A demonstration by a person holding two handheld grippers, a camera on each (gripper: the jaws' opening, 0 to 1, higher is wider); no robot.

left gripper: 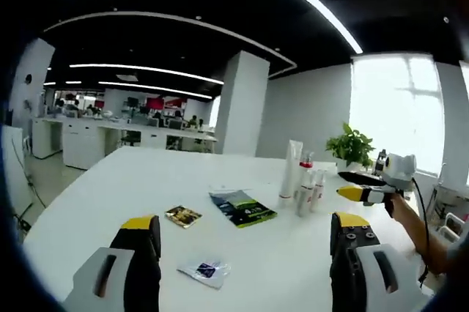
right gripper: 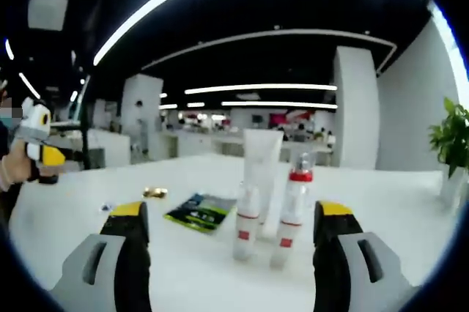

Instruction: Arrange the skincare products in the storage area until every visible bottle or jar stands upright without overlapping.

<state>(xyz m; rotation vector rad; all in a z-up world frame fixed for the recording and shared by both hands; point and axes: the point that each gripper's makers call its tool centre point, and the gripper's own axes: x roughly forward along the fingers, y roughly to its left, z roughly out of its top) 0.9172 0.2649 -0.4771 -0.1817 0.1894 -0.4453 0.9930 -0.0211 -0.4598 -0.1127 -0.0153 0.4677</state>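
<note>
White bench carrying a cluster of skincare products, seen from two sides. Left gripper view: left claw spread wide, holding nothing, above bare bench surface; the products stand well ahead and to the right, near the far edge; right claw enters from the right, held in a hand, its yellow-tipped jaws pointing toward the products, and their gap cannot be judged. Right gripper view: right claw also wide and empty, the products standing just ahead between its jaws. Tall white tube upright, long axis vertical, cap end down; red-capped bottle upright, cap up; small clear bottle upright just left of it; whether they touch cannot be told. Dark flat packet, a small gold sachet and a clear wrapper lie flat on the bench, apart from the bottles. Potted plant behind.
</note>
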